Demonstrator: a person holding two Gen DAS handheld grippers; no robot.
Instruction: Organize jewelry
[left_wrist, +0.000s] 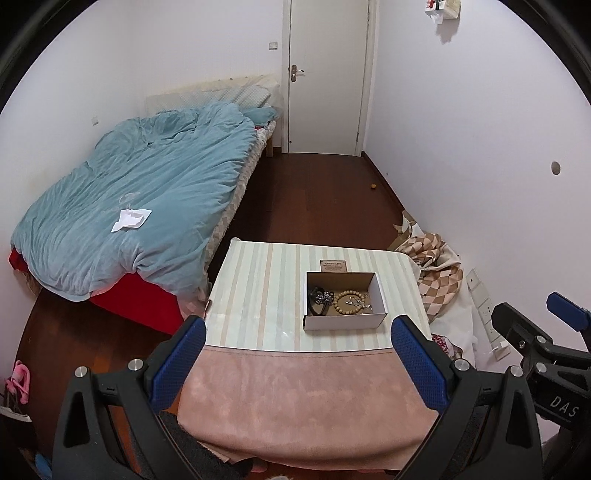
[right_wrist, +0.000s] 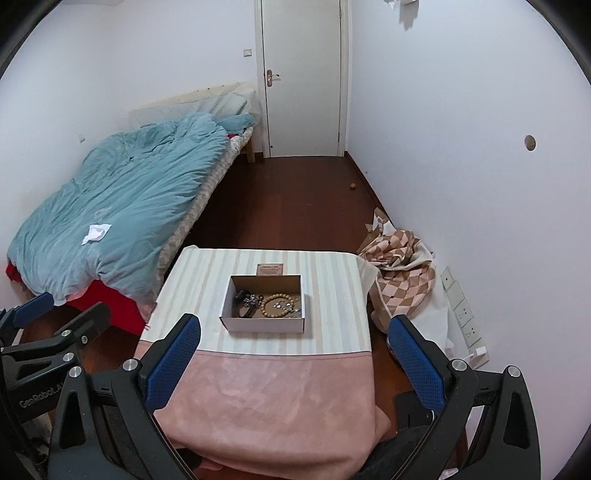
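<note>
**Both claws spread wide above the tabletop**

A white box (left_wrist: 345, 306) sits on the striped tabletop (left_wrist: 258, 288), holding a wooden bead bracelet (left_wrist: 347, 301) and dark jewelry (left_wrist: 320, 298). The left claw (left_wrist: 297, 363) and right claw (right_wrist: 293, 363) hover released, gripping nothing, well short of the box. A bed (left_wrist: 147, 192) stands to the left.

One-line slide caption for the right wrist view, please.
Open right gripper hovers short of a cardboard box of jewelry on the striped table.
</note>
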